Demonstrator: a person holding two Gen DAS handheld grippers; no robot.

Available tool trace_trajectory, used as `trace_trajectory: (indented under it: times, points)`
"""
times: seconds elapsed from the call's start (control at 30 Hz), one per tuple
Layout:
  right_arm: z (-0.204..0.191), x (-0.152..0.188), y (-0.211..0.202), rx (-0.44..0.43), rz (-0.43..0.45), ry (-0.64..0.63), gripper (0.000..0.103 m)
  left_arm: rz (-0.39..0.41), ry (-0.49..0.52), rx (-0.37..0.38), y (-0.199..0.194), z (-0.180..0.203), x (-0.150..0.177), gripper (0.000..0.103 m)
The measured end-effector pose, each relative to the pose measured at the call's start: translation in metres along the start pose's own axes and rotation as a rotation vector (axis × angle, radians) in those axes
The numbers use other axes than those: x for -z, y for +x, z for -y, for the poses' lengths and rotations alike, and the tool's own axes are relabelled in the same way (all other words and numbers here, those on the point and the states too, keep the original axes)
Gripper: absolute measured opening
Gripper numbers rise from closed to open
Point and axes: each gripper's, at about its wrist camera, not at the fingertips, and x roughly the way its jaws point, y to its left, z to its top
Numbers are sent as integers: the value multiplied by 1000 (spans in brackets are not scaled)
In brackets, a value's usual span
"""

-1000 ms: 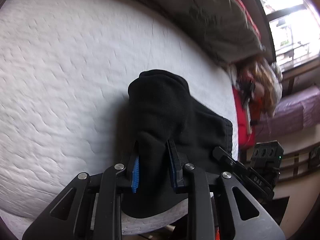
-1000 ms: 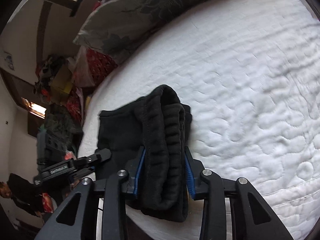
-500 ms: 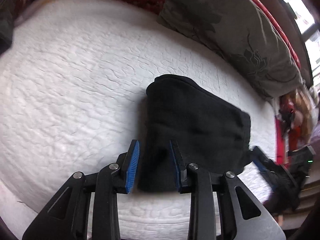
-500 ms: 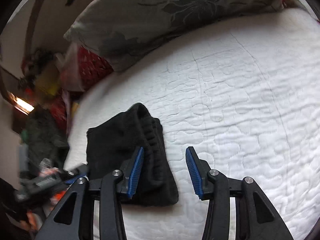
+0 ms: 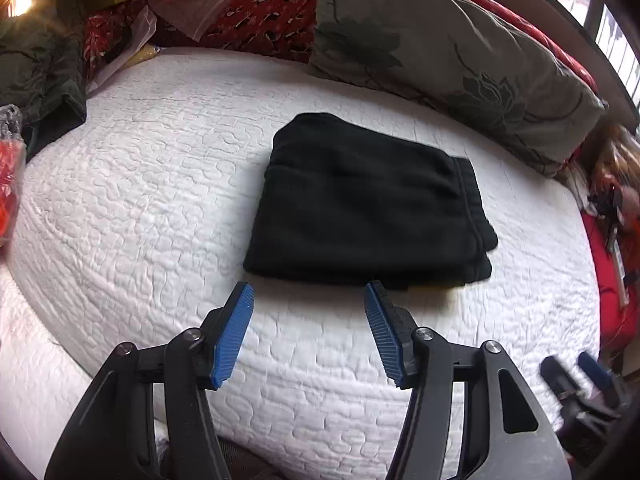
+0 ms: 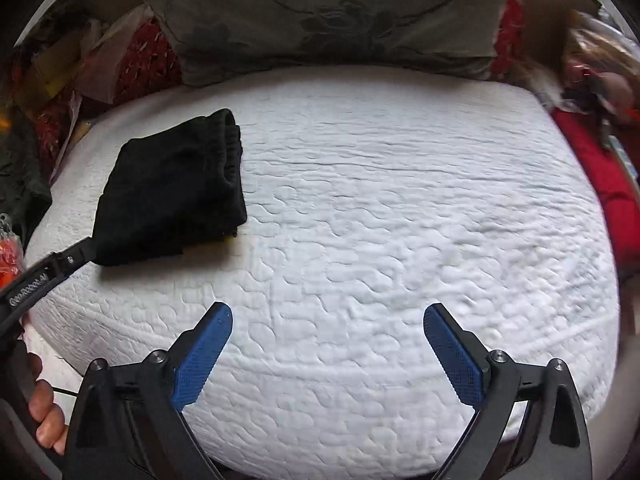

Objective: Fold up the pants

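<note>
The black pants [image 5: 360,204] lie folded into a compact rectangle on the white quilted mattress [image 5: 132,184]. My left gripper [image 5: 308,292] is open and empty, just in front of the pants' near edge, not touching them. In the right wrist view the pants [image 6: 172,188] lie at the left of the mattress [image 6: 400,208]. My right gripper [image 6: 328,312] is wide open and empty, well to the right of the pants and near the mattress's front edge. The left gripper's finger [image 6: 48,272] shows at the pants' near corner.
A grey floral pillow [image 5: 452,52] lies along the back of the mattress, also in the right wrist view [image 6: 332,16]. Red patterned bedding [image 5: 256,8] and dark clothes [image 5: 40,76] are piled at the back left. Red fabric [image 6: 600,160] lies off the right side.
Both grippers let go of the pants, opened, and drew back toward the front edge. The pants now lie flat and folded on the mattress.
</note>
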Motion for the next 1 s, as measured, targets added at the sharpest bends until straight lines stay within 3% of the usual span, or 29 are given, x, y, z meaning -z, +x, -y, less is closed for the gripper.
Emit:
trace_trajectory:
  times: [0.17, 0.47, 0.73, 1.0]
  points:
    - [5, 14, -33, 27, 157, -11, 98, 5, 28, -25, -7, 8, 14, 57]
    - [0, 16, -68, 53, 315, -41, 98, 35, 94, -111, -20, 20, 23, 57]
    - [13, 29, -71, 46, 314, 3, 98, 25, 98, -119, -25, 23, 28, 57]
    - [16, 34, -70, 42, 294, -5, 98, 41, 136, -58, -36, 34, 31, 57]
